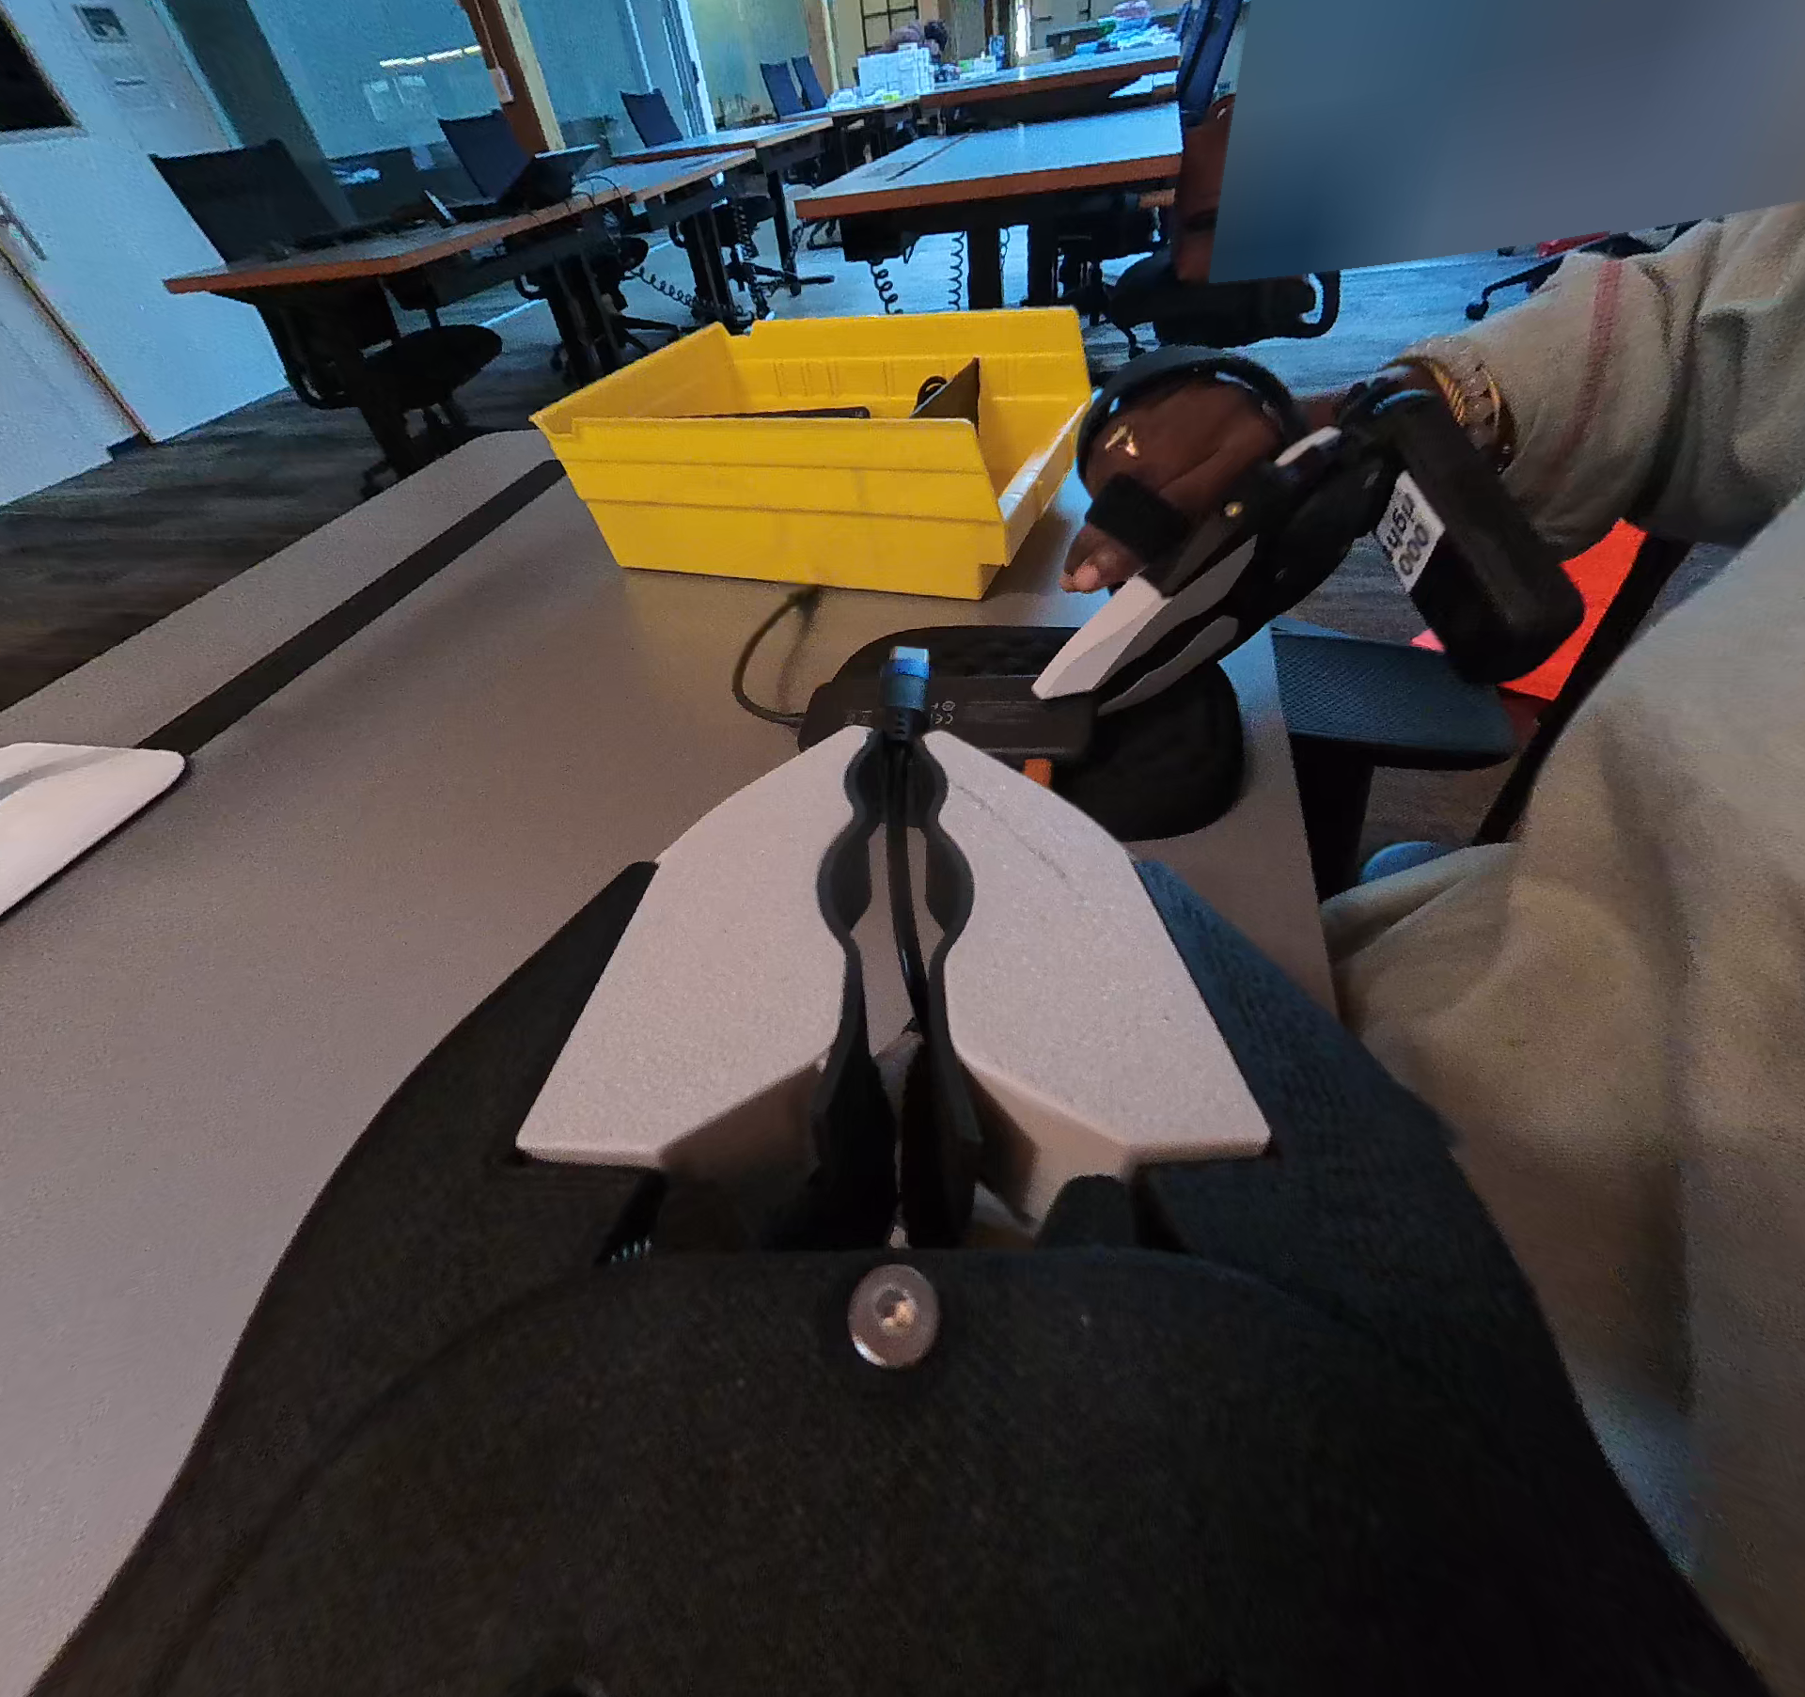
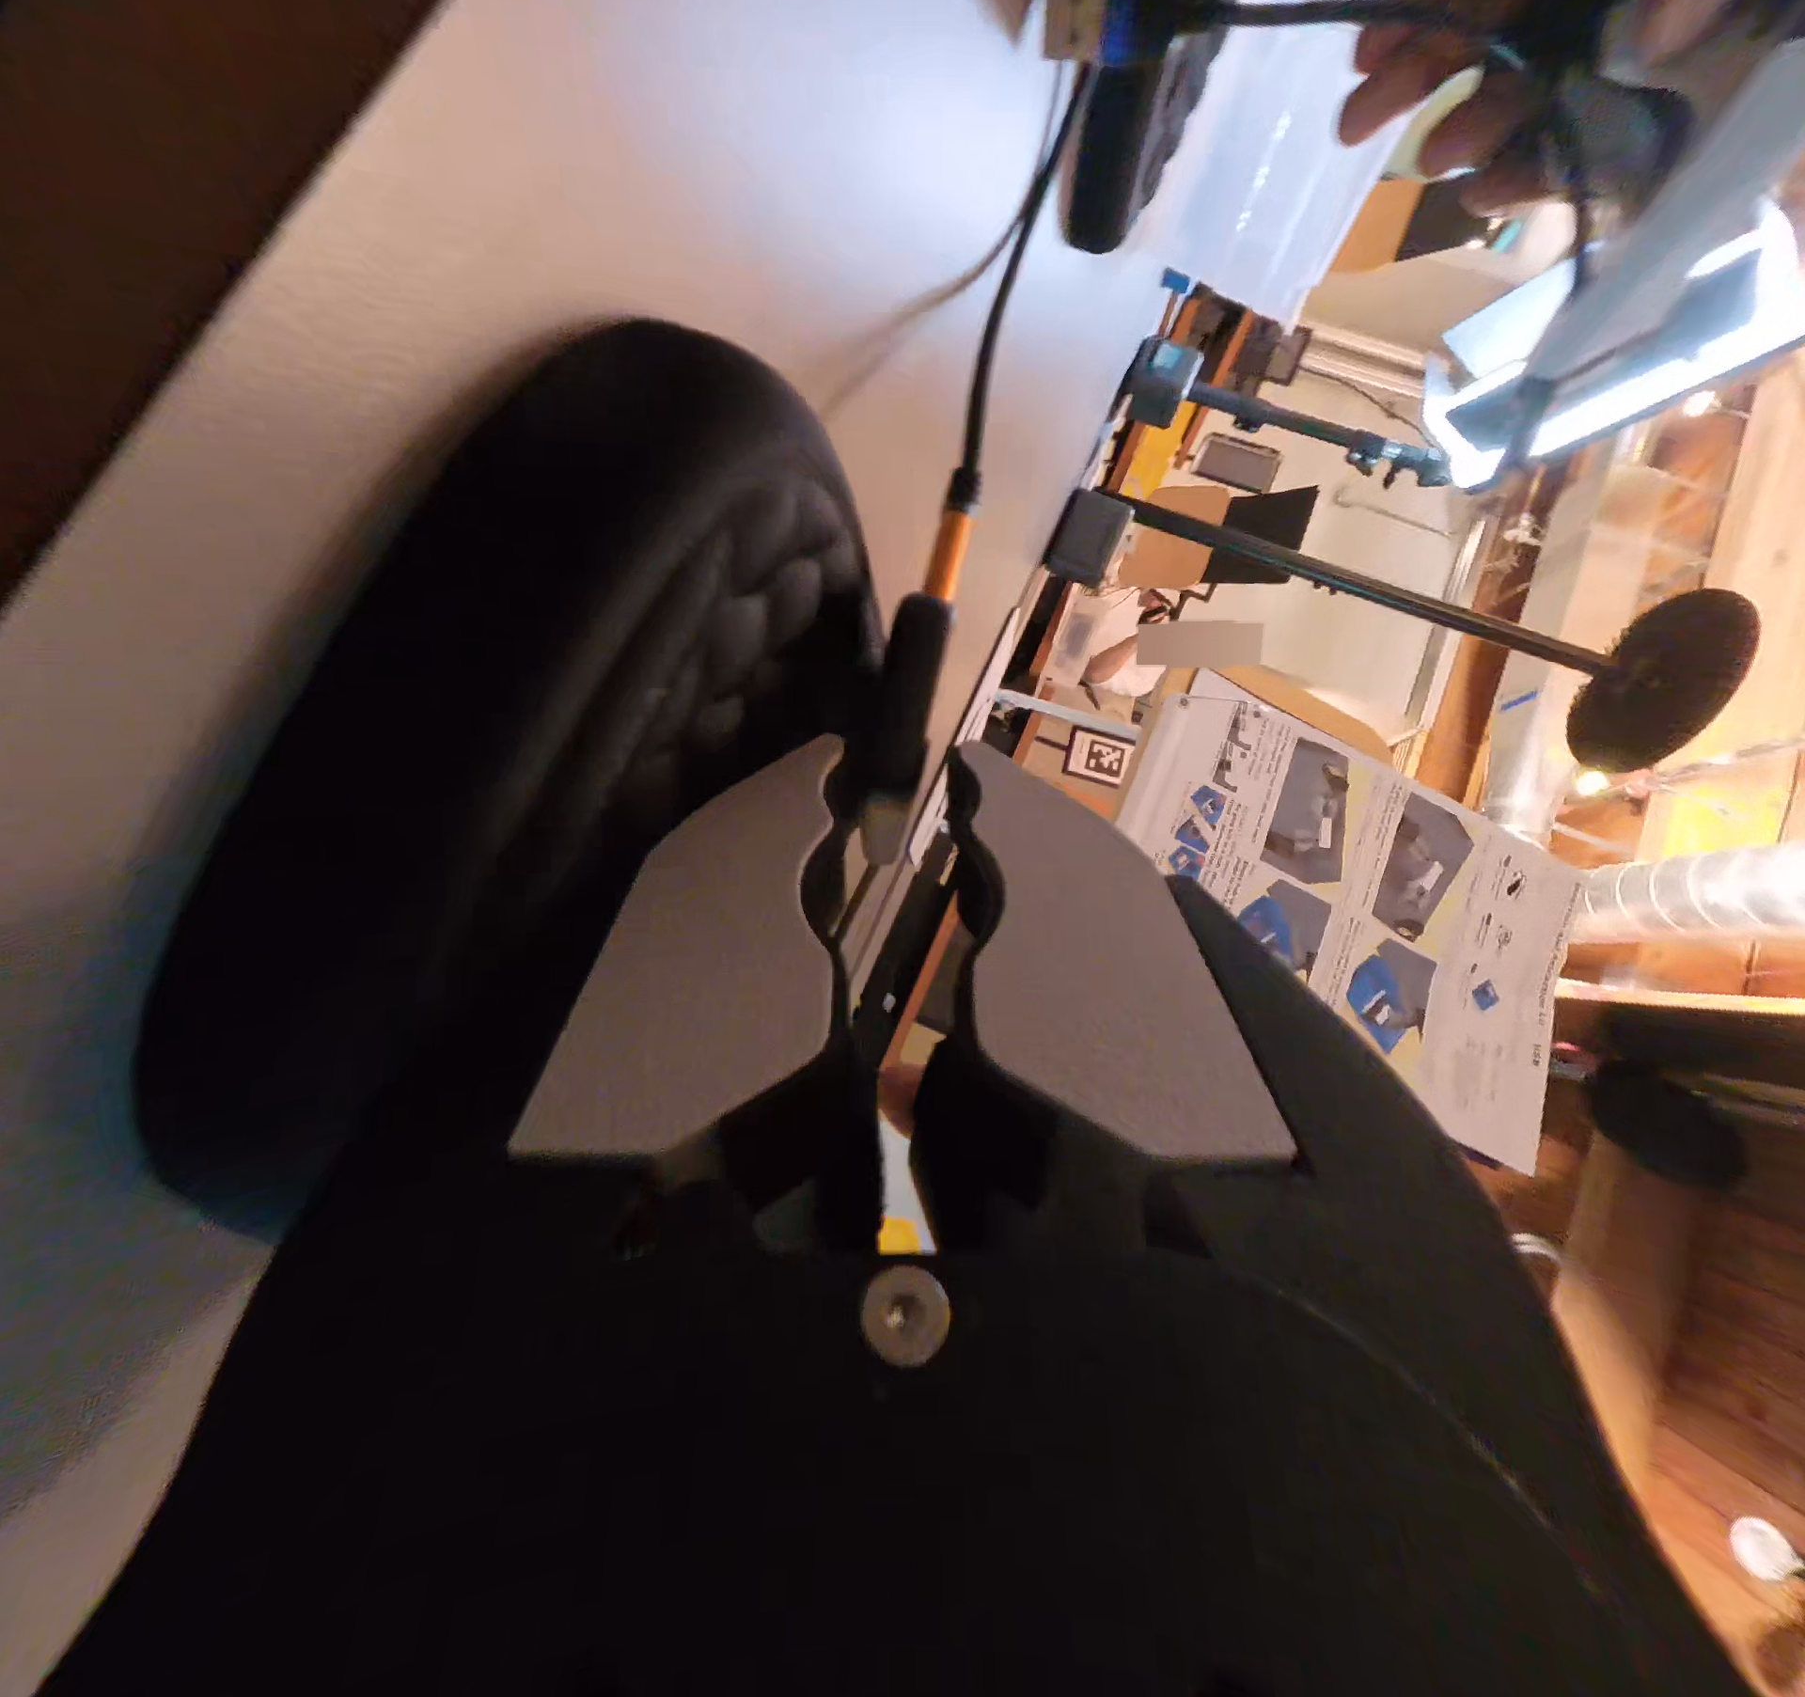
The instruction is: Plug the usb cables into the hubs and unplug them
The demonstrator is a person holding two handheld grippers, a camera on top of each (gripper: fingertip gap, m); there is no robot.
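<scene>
Here we hold the left gripper (image 1: 894, 751) pinched tight on a black USB cable (image 1: 903, 869), which runs up the channel between the two grey fingers (image 1: 742, 947) and ends in a blue-tipped USB-A plug (image 1: 906, 673) sticking out past the fingertips at twelve o'clock. The plug hangs in the air just in front of a flat black hub (image 1: 967, 707) that lies on the grey table (image 1: 391, 771); we cannot tell whether the plug touches it. The hub's own thin black lead (image 1: 757, 664) curls off at ten o'clock toward a yellow plastic bin (image 1: 811, 478) standing farther back on the table. At two o'clock from the plug, the right gripper (image 1: 1060, 673) comes down slanted, its white tips at the far end of the hub, beside a rounded black object (image 1: 1172, 771) we cannot identify.

In the right wrist view, which is tilted and blurred, the right gripper (image 2: 903, 786) has its jaws slightly apart, with the end of a black plug (image 2: 903, 703) sitting in the gap against the left finger (image 2: 703, 947); we cannot tell whether it is squeezed. An orange collar (image 2: 952, 541) continues that plug into a thin black cable. At nine o'clock bulks the rounded black object (image 2: 469, 751), and at one o'clock the blue-tipped plug (image 2: 1084, 14) shows against the pale table (image 2: 684, 136)
</scene>
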